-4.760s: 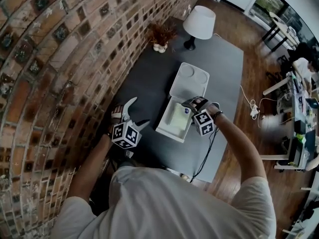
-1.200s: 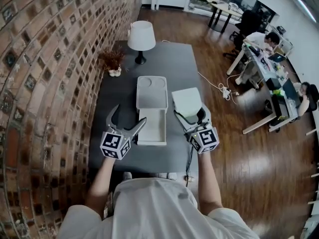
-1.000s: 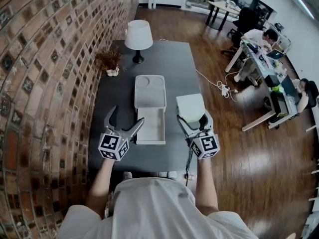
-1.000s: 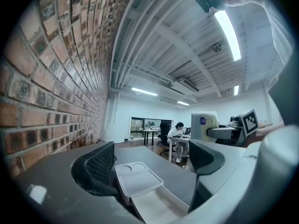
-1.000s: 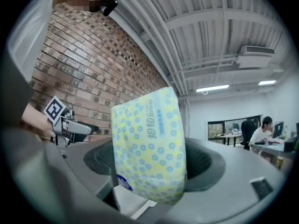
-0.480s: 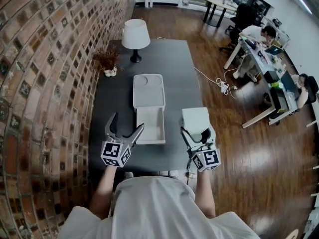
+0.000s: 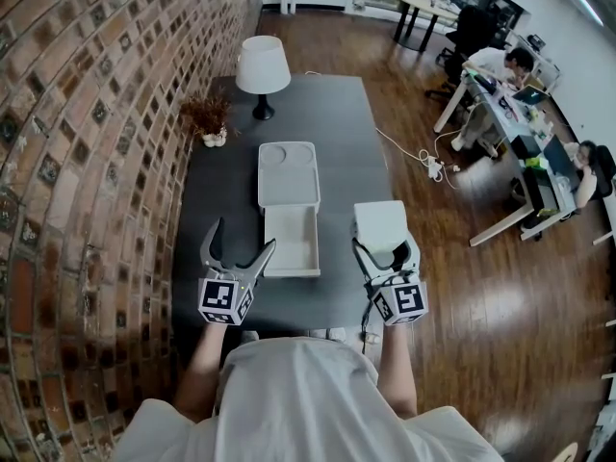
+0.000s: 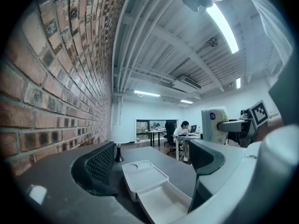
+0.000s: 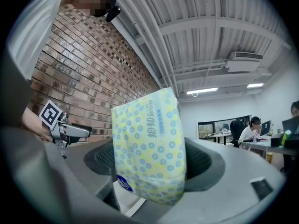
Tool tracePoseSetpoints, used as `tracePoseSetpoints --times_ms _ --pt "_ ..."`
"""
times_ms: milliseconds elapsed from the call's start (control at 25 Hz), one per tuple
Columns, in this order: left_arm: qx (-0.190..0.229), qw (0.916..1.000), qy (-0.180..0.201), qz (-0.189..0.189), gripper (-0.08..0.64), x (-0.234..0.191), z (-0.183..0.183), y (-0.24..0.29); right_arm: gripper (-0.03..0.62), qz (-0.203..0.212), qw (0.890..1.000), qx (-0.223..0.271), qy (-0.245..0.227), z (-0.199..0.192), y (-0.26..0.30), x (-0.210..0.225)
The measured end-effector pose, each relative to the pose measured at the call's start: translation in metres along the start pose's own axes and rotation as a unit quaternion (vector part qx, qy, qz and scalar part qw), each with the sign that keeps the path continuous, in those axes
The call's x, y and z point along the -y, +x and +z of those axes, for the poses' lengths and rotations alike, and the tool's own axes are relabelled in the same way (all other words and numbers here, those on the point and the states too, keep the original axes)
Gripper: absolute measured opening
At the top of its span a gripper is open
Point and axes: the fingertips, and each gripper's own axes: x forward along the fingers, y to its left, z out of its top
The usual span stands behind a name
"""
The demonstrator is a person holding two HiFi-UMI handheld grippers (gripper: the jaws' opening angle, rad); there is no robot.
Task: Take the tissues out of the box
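The white box (image 7: 292, 250) lies open on the dark table, its tray empty and its lid (image 7: 287, 173) folded back behind it. My right gripper (image 7: 385, 250) is shut on the tissue pack (image 7: 378, 225), held off the table's right edge, clear of the box. In the right gripper view the pack (image 9: 149, 148) is pale yellow with blue dots and stands upright between the jaws. My left gripper (image 7: 241, 240) hovers open and empty left of the tray. The left gripper view shows the lid (image 8: 144, 174), the tray (image 8: 164, 203) and the lifted pack (image 8: 214, 124).
A white lamp (image 7: 263, 64) and a small dried plant (image 7: 206, 118) stand at the table's far end. The brick wall (image 7: 87, 142) runs along the left. A cable and power strip (image 7: 428, 165) lie on the wood floor at right, with desks and seated people beyond.
The right gripper lifted the tissue pack out of the tray, then carried it right and back toward me, past the table's edge. The left gripper stayed open beside the box.
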Motion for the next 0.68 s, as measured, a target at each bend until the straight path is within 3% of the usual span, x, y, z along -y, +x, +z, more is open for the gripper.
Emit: tracePoseSetpoints --times_ms 200,360,680 --pt "0.013 0.9998 0.006 0.016 0.483 -0.007 0.006 0.0 0.423 -0.004 1.0 0.011 -0.013 0.011 0.003 0.0" --pt "0.028 0.998 0.02 0.052 0.474 -0.022 0.013 0.002 0.423 -0.02 1.0 0.011 -0.018 0.013 0.005 0.004" --pt "0.023 0.9966 0.022 0.075 0.474 -0.045 0.01 0.009 0.423 -0.018 0.999 0.005 -0.045 0.015 0.009 -0.002"
